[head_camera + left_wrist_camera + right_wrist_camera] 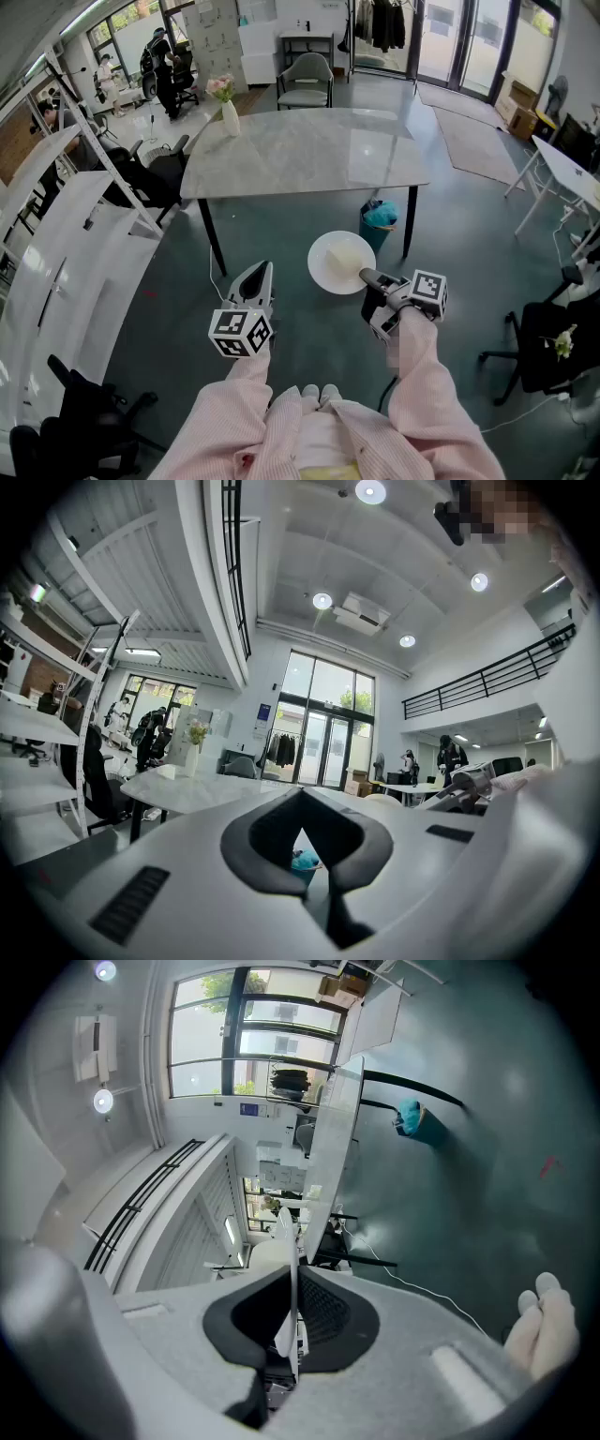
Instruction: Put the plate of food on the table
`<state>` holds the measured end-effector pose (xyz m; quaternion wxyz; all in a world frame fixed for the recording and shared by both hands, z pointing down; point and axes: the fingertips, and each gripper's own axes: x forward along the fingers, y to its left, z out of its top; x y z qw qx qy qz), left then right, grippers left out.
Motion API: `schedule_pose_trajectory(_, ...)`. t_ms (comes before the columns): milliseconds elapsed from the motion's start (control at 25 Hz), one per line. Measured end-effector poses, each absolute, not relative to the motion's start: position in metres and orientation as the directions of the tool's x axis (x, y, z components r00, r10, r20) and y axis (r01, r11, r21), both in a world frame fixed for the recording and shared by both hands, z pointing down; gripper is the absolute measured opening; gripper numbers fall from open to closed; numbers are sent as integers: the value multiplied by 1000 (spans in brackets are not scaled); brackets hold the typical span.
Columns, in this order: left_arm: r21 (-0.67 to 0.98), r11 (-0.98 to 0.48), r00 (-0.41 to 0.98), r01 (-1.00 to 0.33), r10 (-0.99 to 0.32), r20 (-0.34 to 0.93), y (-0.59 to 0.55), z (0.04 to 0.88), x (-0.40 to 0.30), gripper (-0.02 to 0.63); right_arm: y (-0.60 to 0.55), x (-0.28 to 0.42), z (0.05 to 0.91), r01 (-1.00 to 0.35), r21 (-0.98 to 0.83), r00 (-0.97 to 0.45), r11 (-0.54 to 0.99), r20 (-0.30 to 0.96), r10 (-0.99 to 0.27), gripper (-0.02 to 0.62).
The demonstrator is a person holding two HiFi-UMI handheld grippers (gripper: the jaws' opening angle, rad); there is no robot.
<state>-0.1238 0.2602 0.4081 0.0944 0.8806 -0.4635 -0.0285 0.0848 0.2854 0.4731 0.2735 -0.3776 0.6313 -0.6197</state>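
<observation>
A white plate with a pale portion of food hangs in the air in front of the grey marble table, below its top. My right gripper is shut on the plate's near right rim. In the right gripper view the plate stands edge-on between the dark pads of the right gripper. My left gripper hovers to the plate's left, apart from it, shut with nothing held. In the left gripper view, beyond the left gripper, the table lies ahead.
A vase of flowers stands on the table's far left corner. Under the table's right side sits a teal bin. Beyond the table is a grey chair. Office chairs crowd the left; a white desk and black chair stand right.
</observation>
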Motion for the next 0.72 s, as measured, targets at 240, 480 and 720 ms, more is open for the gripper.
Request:
schedule_pose_trajectory(240,198,-544,562,-815,-826,46,261,413,-120,-5,288,94,479,-145,-988,-566,-51,125,-815,18)
schedule_pose_trajectory(480,199,-535,553,-821,-832,44,262,413,-112,-5,288,104,480,-138,-989,-571,-57,126,-811,18)
schedule_pose_trajectory(720,205,-519,537,-830,-842,41,269,417,-108,-5,285,113,484,-153,-985,-571,-76,151,-807,18)
